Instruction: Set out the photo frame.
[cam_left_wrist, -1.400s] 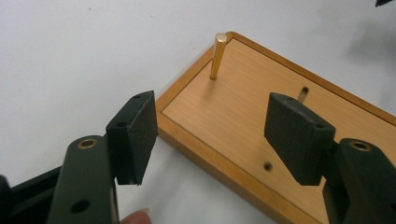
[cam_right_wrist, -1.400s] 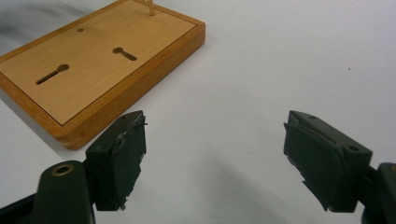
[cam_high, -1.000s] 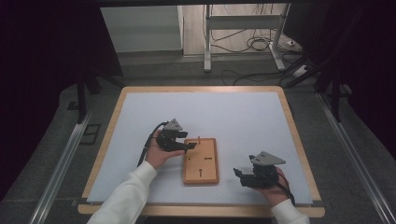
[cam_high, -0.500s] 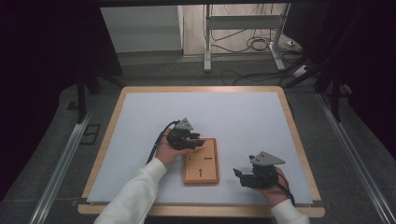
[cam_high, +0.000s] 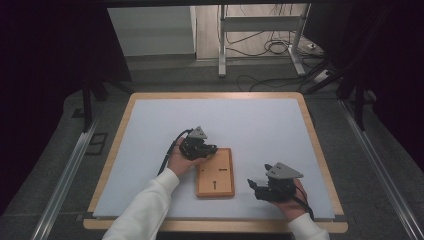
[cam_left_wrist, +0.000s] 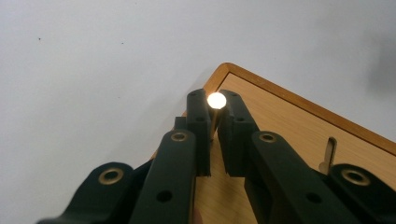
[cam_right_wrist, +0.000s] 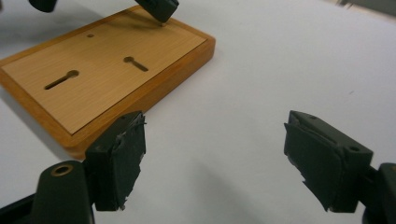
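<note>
1. Wooden board (cam_high: 215, 172) lying flat on white mat (cam_high: 250, 125), near its front edge.
2. Left gripper (cam_left_wrist: 214, 133) pinching a small bright-tipped peg (cam_left_wrist: 216, 100) at the board's far-left corner.
3. Right gripper (cam_right_wrist: 212, 163) resting wide open, holding nothing, just right of the board on bare mat.

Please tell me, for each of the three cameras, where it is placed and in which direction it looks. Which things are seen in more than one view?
High view: above the person's side, looking forward and down on the table; both forearms enter from below.
Left gripper view: rides the left gripper, its jaws nearly shut on a small shiny pin over the wooden board corner.
Right gripper view: rides the right gripper, jaws wide apart, facing the board.
Shared: the board; the left gripper's tip appears in the right gripper view.
</note>
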